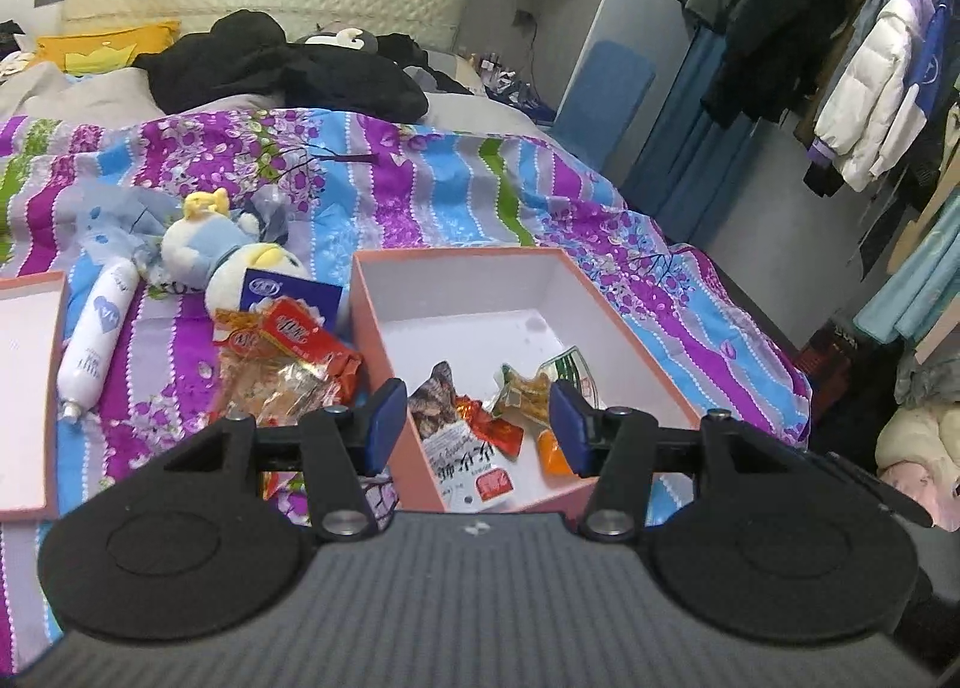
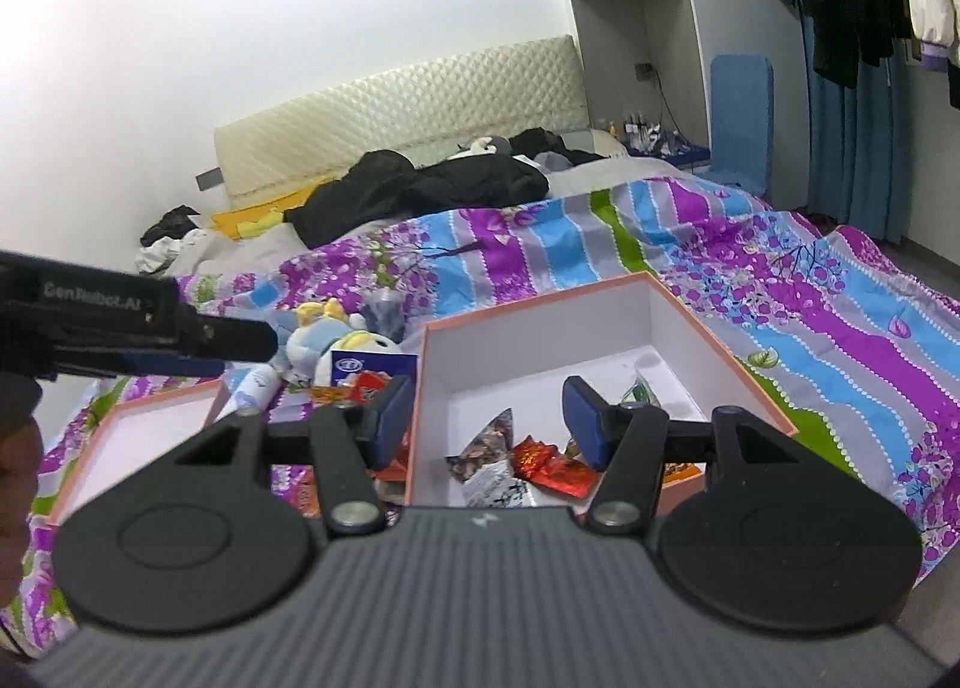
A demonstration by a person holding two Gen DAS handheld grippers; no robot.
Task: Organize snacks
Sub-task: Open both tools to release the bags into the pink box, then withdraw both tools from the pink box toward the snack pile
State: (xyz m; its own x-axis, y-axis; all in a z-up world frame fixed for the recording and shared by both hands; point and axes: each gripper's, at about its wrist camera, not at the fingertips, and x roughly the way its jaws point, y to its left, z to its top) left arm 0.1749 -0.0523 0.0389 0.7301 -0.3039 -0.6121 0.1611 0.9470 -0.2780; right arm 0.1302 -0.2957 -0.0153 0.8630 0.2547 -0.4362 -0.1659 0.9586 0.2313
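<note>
Left to right on the bedspread (image 1: 456, 190): a box lid (image 1: 24, 388) at 9 o'clock, a white tube (image 1: 96, 340), a plush toy (image 1: 228, 250) at 11 o'clock, then a pile of loose snacks (image 1: 288, 364) just beside the left wall of the open pink box (image 1: 624, 328). Several packets (image 1: 474, 436) already lie in the near end of the box.

Left gripper (image 1: 477, 424): jaws apart, holding nothing, hovering over the box's near-left wall. Right gripper (image 2: 489, 418): jaws apart, empty, poised over the same wall, with the box interior at 1 o'clock.

Step in hand, by judgement: between transfers, the task partly done. The next move calls for shifting one gripper toward 10 o'clock onto the loose pile, closing on a single crinkly wrapper, then carrying it over the wall into the box.
</note>
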